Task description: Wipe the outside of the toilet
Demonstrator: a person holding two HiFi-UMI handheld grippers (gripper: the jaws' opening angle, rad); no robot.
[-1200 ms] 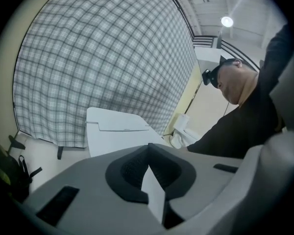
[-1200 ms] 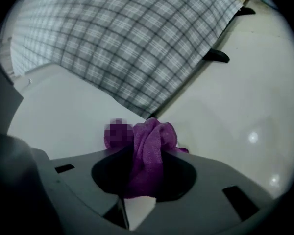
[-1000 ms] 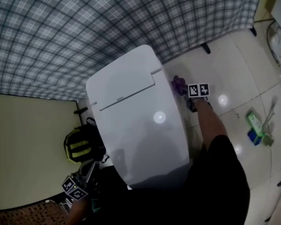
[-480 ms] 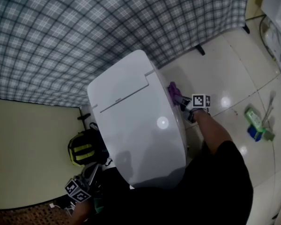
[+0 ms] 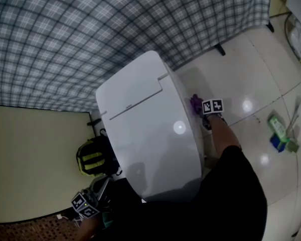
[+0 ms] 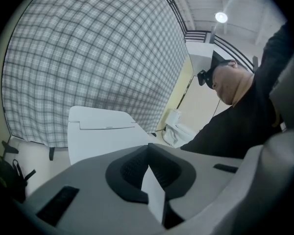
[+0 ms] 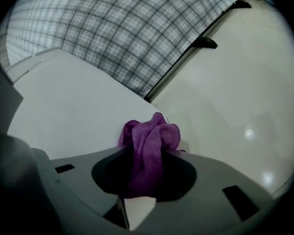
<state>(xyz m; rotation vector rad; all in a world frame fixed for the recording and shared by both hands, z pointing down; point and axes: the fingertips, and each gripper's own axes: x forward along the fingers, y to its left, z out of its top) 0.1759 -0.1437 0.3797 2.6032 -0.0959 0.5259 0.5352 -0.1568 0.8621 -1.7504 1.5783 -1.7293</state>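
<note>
The white toilet stands with its lid down in front of a plaid curtain; it also shows as the toilet and the toilet in the gripper views. My right gripper is shut on a purple cloth, held against the toilet's right side. In the right gripper view the cloth is bunched between the jaws, touching the white wall. My left gripper hangs low at the toilet's left front, shut with nothing in it.
A plaid curtain hangs behind the toilet. A yellow and black backpack lies to the toilet's left, beside a cream wall. On the tiled floor at right lie a green bottle and a brush.
My right gripper with the purple cloth has shifted along the toilet's right side, first toward the tank end, then back a little. The left gripper has stayed low at the left.
</note>
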